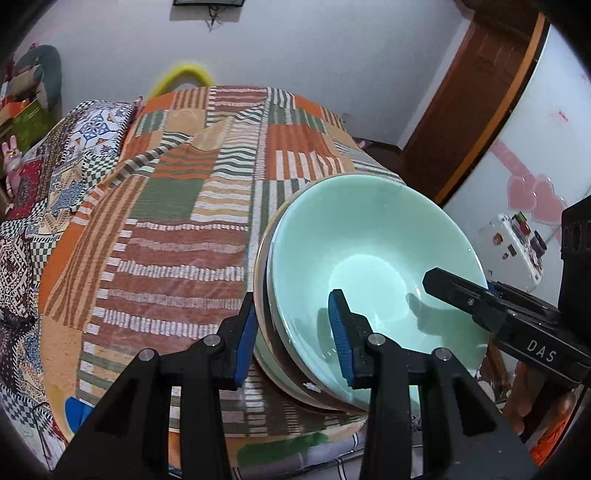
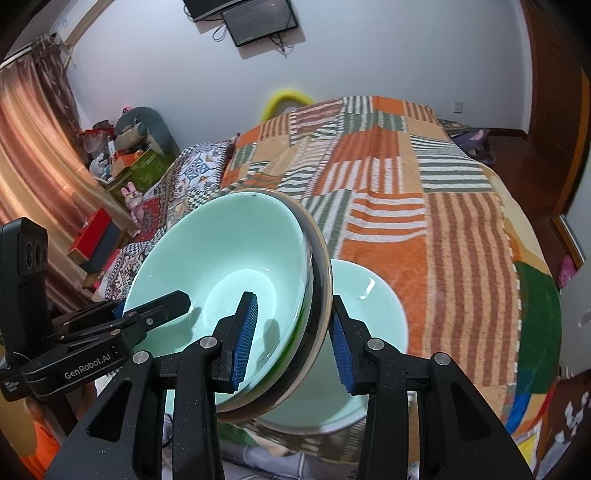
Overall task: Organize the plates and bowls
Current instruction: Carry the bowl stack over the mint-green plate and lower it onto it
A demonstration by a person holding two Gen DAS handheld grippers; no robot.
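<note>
- We see the right gripper (image 2: 293, 338) closed on the near rim of a stack of dishes (image 2: 221, 258): one blue pad inside the top mint-green bowl, the other outside, under the cream-rimmed plate beneath it.
- Stack tilted, lifted over the patchwork bedspread (image 2: 424, 206).
- Left gripper (image 2: 155, 306) grips the stack's left rim, one finger lying inside the bowl; a bit of a hand shows below it.
- Second mint-green bowl (image 2: 373, 299) just right of the stack and behind it, on the bedspread.
- Wall monitor (image 2: 258, 18) high above the stack.
- Curtain (image 2: 29, 147) far left of the stack; clutter pile (image 2: 125, 147) between them.
</note>
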